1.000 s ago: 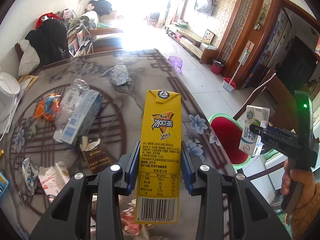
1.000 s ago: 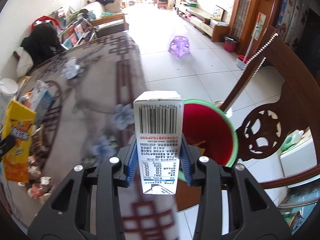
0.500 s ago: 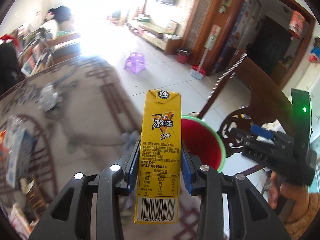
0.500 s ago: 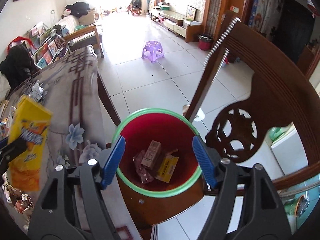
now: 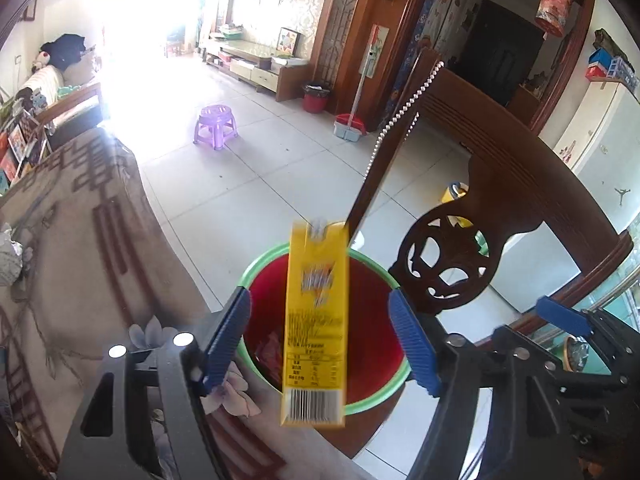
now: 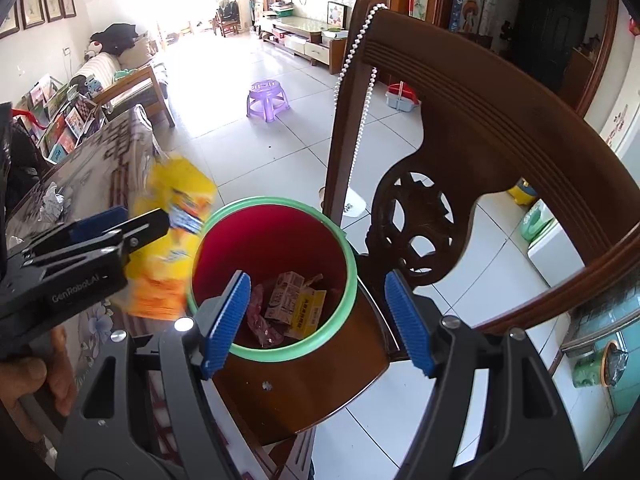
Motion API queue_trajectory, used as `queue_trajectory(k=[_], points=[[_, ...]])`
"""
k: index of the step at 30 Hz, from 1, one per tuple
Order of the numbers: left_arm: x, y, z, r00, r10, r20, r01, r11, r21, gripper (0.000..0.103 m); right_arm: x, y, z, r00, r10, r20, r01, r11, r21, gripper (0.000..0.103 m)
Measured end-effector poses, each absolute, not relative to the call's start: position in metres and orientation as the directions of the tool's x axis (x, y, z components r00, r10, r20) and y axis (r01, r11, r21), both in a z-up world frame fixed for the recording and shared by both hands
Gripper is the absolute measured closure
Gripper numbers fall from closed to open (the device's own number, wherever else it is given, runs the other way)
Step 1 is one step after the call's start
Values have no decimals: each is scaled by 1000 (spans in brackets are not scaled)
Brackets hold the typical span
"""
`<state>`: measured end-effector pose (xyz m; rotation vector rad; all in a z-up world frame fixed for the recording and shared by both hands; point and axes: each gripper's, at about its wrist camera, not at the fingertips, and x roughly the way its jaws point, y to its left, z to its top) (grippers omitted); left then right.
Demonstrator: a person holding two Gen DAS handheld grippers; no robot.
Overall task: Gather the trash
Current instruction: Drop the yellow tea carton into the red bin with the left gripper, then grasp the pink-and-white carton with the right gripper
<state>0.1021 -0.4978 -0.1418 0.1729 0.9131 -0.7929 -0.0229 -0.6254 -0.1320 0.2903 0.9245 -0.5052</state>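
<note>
The left gripper (image 5: pixel 320 344) has just been opening, and the yellow drink carton (image 5: pixel 316 320) now sits between its blue pads without either one touching it, blurred as though already dropping toward the red bin (image 5: pixel 372 320) below. From the right wrist view the carton (image 6: pixel 172 240) looks to be over the near-left rim rather than the middle of the bin, though the blur makes that hard to judge. The right gripper (image 6: pixel 316 316) stands wide and empty above the bin's mouth, its jaws having opened about half a second back. A white carton (image 6: pixel 284 294) and a flat yellow carton (image 6: pixel 306 314) already lie at the bottom. The bin stands on the seat of a wooden chair (image 6: pixel 480 128) pulled up beside the patterned table (image 5: pixel 72 240). To do this drop well, I'd release squarely over the bin's centre with the gripper held steady, since a tall carton clipping the green rim (image 6: pixel 280 202) could tip out onto the table or floor. More trash, such as a crumpled wrapper (image 6: pixel 52 200), waits on the table.
</note>
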Motion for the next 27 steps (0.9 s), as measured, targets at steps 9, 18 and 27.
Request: queue_trajectory(k=[9,18,27], points=[[88,-431,-114,413,-519,-748,593,777,-212,34,-17,-597,-124,529,-245,-813,471,881,41,35],[70,-299,-112,505,-372,-779,317,919,-234,36,8,-531,-119,566,-153,-810,310,950,36,35],[54,-169,-116,583,-206,-786,85,978,-193,36,21,-433,-117,577,-27,-817,109,993,44,35]])
